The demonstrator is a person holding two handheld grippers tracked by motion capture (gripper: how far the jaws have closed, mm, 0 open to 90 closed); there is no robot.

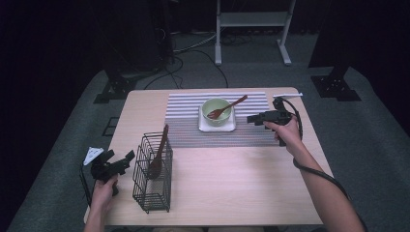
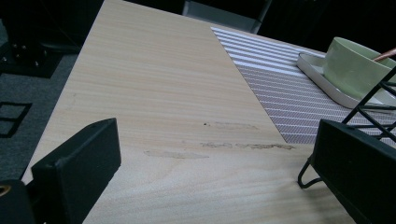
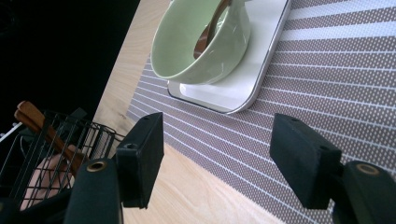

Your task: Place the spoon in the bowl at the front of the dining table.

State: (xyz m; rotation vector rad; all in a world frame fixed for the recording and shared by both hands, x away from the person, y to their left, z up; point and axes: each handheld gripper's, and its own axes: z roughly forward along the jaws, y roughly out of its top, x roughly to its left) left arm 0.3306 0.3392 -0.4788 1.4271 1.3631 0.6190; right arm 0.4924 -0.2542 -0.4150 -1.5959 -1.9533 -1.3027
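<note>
Recording lab: black curtains (image 1: pixel 58 43), floor cables (image 1: pixel 193 48)

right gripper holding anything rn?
No. In the right gripper view the right gripper has its jaws apart with nothing between them, above the striped mat near the green bowl.

- I see the desk (image 1: pixel 232 179) as pale wood grain, matt, with a few scuffed patches.
- The striped mat (image 3: pixel 327 70) looks woven and finely textured.
- The green bowl (image 3: pixel 187 51) and white tray (image 3: pixel 243 88) look glossy, like ceramic.
- The basket (image 1: pixel 152 176) is black wire.
- The spoon (image 1: pixel 227 108) looks like reddish wood.
</note>
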